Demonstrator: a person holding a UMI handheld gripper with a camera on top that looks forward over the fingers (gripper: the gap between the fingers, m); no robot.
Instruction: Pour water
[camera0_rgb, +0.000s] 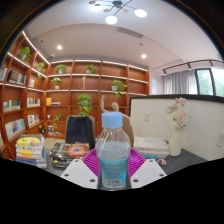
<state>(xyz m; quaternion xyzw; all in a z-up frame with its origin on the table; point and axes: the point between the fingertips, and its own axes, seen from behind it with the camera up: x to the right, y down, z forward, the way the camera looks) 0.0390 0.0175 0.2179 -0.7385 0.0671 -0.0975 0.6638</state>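
1. Spanning the whole back wall, wooden bookshelves (75, 85) hold books on the side rows and small potted plants (85, 102) in the upper and middle compartments.
2. White ceiling (120, 30) overhead with round recessed lights (111, 19) and a darker fixture near the top.
3. White partition panel (195, 125) stands beyond the bottle to one side; window with curtains (180, 80) above and behind it.
4. Dark bench (170, 160) carries the things just beyond the fingers.
5. Dark chair back (80, 130) sits behind the bench, in front of the shelves.
6. Stack of colourful books (30, 150) lies on the bench on the shelf side, well apart from the bottle.
7. White vase with pale flowers (177, 125) stands upright on the bench near the partition.
8. Water bottle (113, 150), clear plastic with a light blue cap, upright, held between the two fingers right in front of the camera.
9. Tool (113, 168) is clenched on the water bottle; both magenta pads (92, 162) press against its lower sides, white finger bodies showing beneath.
10. Small items lie on the bench between the books and the bottle; too small to identify.
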